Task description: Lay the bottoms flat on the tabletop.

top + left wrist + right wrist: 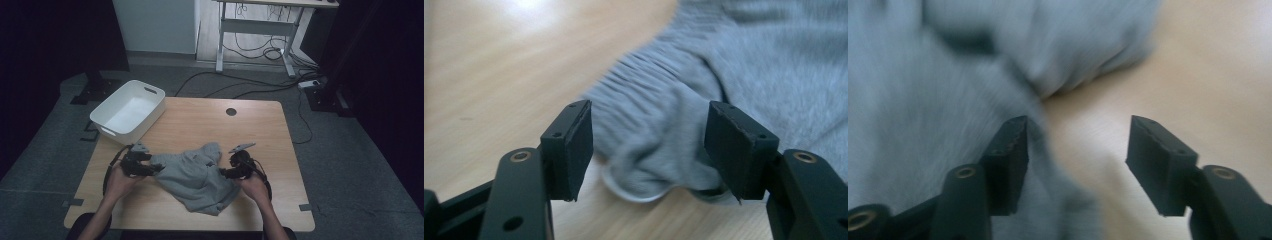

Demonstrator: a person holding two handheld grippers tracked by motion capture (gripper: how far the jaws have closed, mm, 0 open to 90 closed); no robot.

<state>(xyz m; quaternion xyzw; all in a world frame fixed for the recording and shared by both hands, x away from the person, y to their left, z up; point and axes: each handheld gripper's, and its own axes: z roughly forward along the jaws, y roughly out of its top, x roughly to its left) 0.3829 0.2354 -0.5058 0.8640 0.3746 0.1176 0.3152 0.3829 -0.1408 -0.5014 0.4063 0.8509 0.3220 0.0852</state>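
A crumpled grey sweatshirt [197, 180] lies on the wooden table [200, 115], toward its near edge. My left gripper [155, 169] sits at the garment's left end. In the left gripper view its jaws [649, 145] stand apart around a ribbed cuff [649, 100] of the sweatshirt, and the pads do not squeeze the cloth. My right gripper [224, 172] is at the garment's right side. In the right gripper view it [1075, 160] is open, its left fingertip [1010, 150] over the grey fabric [923, 100] and bare wood between the jaws.
A white plastic bin [125, 132] stands empty on the table's far left corner. A round cable hole [230, 111] marks the far middle of the tabletop. Beyond the table are floor cables [260, 85] and a white desk frame [255, 25].
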